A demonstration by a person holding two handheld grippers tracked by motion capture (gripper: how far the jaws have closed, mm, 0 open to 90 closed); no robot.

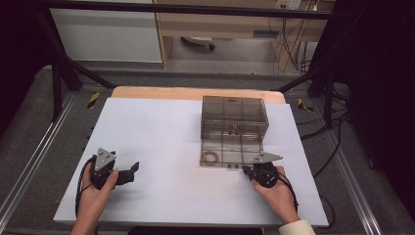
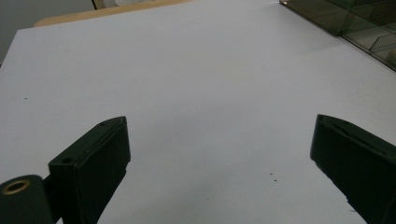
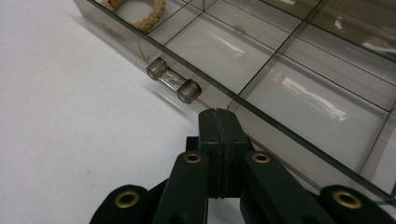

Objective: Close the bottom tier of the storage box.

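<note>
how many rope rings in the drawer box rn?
1. A rope ring lies in the front-left compartment of the pulled-out drawer of the smoky plastic box. Tinted walls could hide more inside.

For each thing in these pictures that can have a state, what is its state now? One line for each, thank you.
Drawer box: lowest drawer pulled out, upper ones in.
Woven ring: lying flat in the pulled-out drawer's front left compartment.
Drawer handle: free, nothing grips it.
Left gripper: open, jaws wide apart over bare table.
Right gripper: shut, empty, at the drawer's front edge beside the handle.
</note>
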